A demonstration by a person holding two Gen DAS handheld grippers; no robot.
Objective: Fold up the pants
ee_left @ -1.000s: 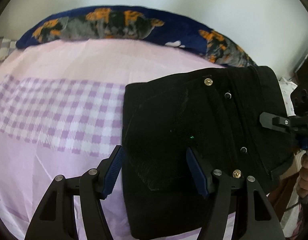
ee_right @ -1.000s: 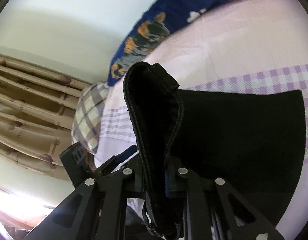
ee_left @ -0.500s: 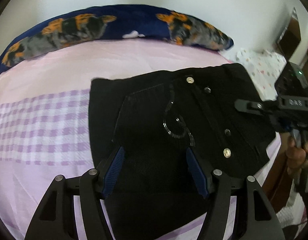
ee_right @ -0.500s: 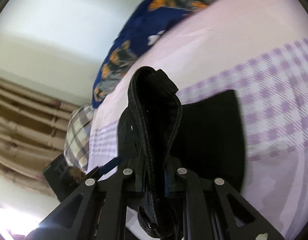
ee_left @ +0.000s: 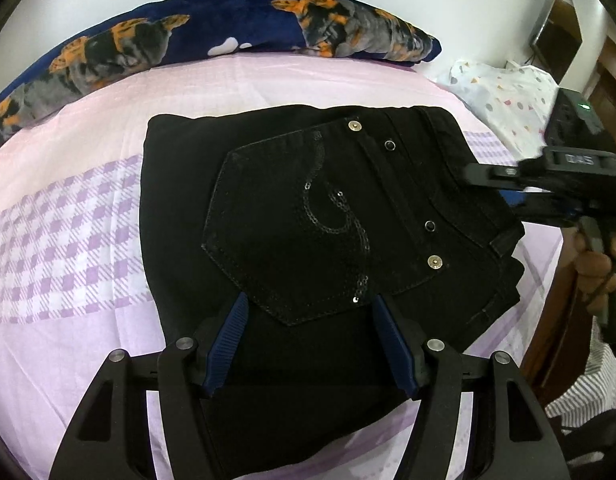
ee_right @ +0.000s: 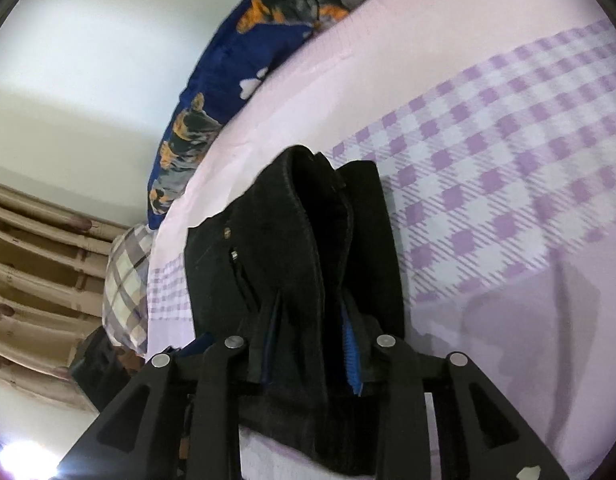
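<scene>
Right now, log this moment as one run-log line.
stage: final fold | black denim pants: folded on bed | left tool: open above pants | right tool: parting around waistband edge

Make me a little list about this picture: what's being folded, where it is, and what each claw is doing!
thing being folded: black pants, folded into a compact stack, back pocket with a sequin swirl facing up
where: on a pink and purple checked bedsheet
left claw: open, above the near edge of the pants, gripping nothing
right claw: fingers opened a little, waistband edge of the pants between them
behind: navy pillow with orange and grey animals
</scene>
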